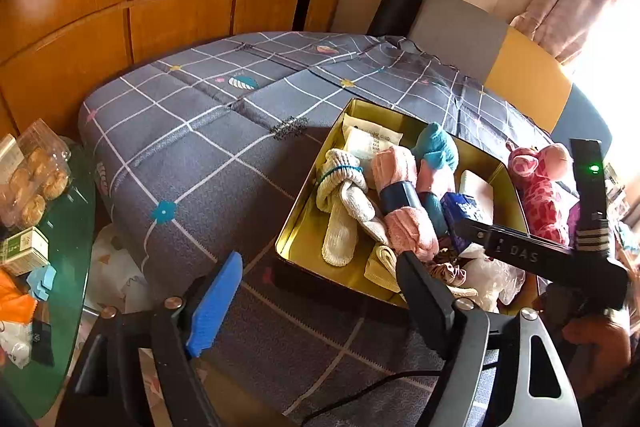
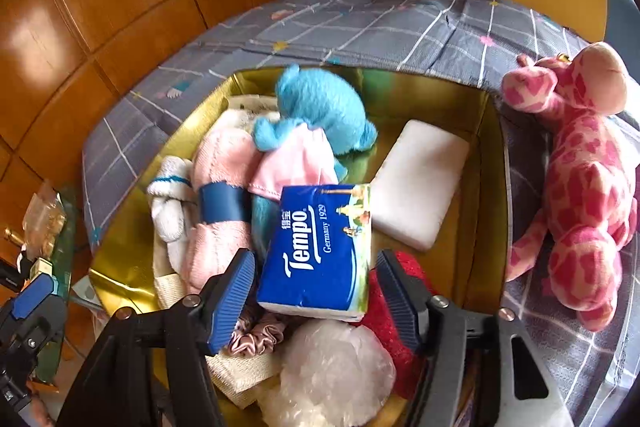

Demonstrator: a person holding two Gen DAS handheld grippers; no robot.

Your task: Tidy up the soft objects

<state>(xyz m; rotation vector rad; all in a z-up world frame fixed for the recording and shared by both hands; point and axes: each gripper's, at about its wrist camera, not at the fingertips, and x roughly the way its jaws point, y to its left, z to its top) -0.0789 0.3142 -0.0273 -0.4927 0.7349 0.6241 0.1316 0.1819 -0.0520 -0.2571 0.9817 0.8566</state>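
the right gripper [image 2: 316, 297] hovers over the gold tin [image 2: 132, 279], jaws spread either side of the tempo tissue pack [image 2: 320, 247], not pinching it. the left gripper [image 1: 320, 291] waits released at the tin's 7 o'clock. the pack perches on the pile, so it could slide; the pink giraffe [image 2: 576, 187] lies outside at 3 o'clock.

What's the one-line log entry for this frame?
left gripper: open, over bed | right gripper: open, straddling Tempo tissue pack | gold tin: packed | pink giraffe: outside
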